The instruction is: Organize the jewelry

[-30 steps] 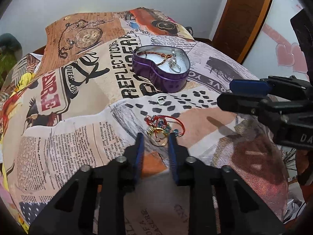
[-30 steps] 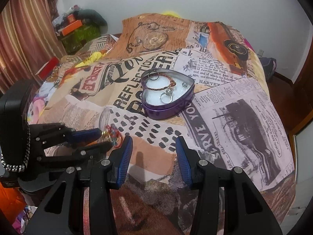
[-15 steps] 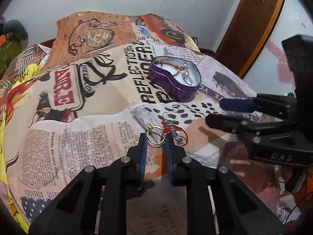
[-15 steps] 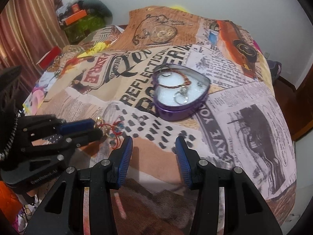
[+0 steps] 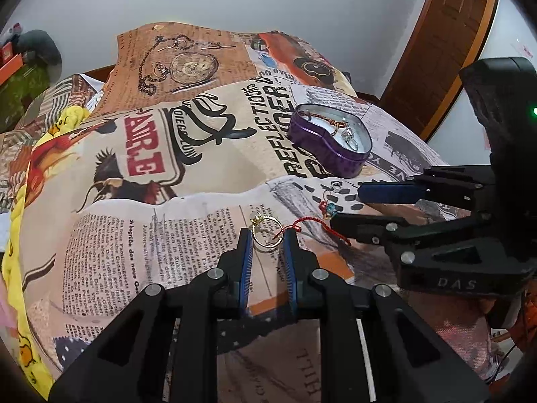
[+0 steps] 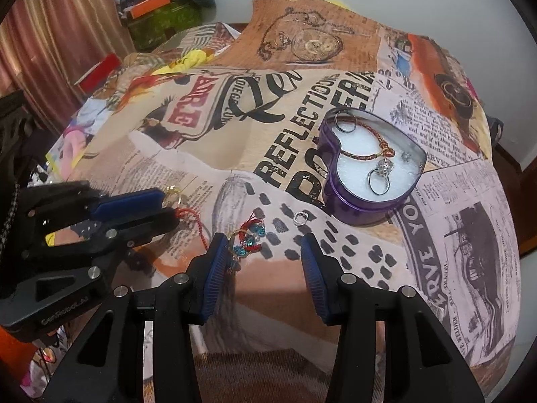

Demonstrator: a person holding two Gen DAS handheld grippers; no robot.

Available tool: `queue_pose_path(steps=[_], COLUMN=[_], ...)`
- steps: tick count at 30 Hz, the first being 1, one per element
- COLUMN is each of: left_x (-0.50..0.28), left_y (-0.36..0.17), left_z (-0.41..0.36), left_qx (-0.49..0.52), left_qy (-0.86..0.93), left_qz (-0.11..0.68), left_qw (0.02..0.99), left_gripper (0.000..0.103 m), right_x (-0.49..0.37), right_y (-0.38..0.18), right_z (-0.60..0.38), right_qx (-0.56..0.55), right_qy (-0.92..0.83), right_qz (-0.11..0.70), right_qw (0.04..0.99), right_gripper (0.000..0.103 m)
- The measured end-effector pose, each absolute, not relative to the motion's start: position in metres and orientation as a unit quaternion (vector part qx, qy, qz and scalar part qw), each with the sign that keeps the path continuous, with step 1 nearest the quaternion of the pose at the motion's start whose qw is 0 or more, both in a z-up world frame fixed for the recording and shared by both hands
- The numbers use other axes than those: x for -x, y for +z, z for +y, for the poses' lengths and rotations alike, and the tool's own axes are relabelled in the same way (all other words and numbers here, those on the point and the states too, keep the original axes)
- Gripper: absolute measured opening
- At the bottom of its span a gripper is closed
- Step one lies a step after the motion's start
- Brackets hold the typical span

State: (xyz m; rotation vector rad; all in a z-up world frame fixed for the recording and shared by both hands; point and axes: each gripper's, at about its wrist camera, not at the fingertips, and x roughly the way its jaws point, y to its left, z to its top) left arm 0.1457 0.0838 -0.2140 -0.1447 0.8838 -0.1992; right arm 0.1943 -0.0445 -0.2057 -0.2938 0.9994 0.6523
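Note:
My left gripper (image 5: 266,238) is shut on a gold ring (image 5: 265,233) and holds it just above the printed cloth; a red cord bracelet (image 5: 312,225) with blue beads trails from it to the right. In the right wrist view the bracelet's beads (image 6: 250,238) lie by the left finger of my open, empty right gripper (image 6: 261,252). The purple heart-shaped tin (image 6: 352,201) holds rings and a braided bracelet; it also shows in the left wrist view (image 5: 322,149). A small silver ring (image 6: 299,217) lies on the cloth near the tin.
The cloth-covered surface (image 6: 235,127) curves down at its edges. The right gripper's body (image 5: 453,235) stands close at the right of the left one. Curtains and cluttered shelves (image 6: 151,10) stand at the far left. A wooden door (image 5: 443,33) is at the far right.
My left gripper has closed on the gold ring, lifted it and pulled it left, dragging the red cord out behind it. The right gripper has stayed open and moved little.

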Motion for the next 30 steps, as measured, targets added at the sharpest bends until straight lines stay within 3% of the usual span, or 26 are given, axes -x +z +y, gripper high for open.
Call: queue_pose_path(steps=[2, 11, 30], left_x=[-0.145, -0.145, -0.15], left_y=[-0.215, -0.218, -0.181], left_z=[0.085, 0.087, 0.061], left_qx=[0.072, 0.079, 0.048], left_qy=[-0.095, -0.09, -0.092], left_qz=[0.426, 0.429, 0.401], left_qw=[0.897, 0.895, 0.91], left_gripper=[0.017, 0.017, 0.017], right_x=[-0.198, -0.195, -0.19], right_y=[-0.206, -0.215, -0.177], right_z=[-0.047, -0.04, -0.084], right_qx=[0.131, 0.148, 0.103], right_qy=[0.303, 0.317, 0.296], right_qz=[0.471, 0.478, 0.417], right_qw=[0.818, 0.806, 0.853], right_gripper=[0.039, 0.008, 0.008])
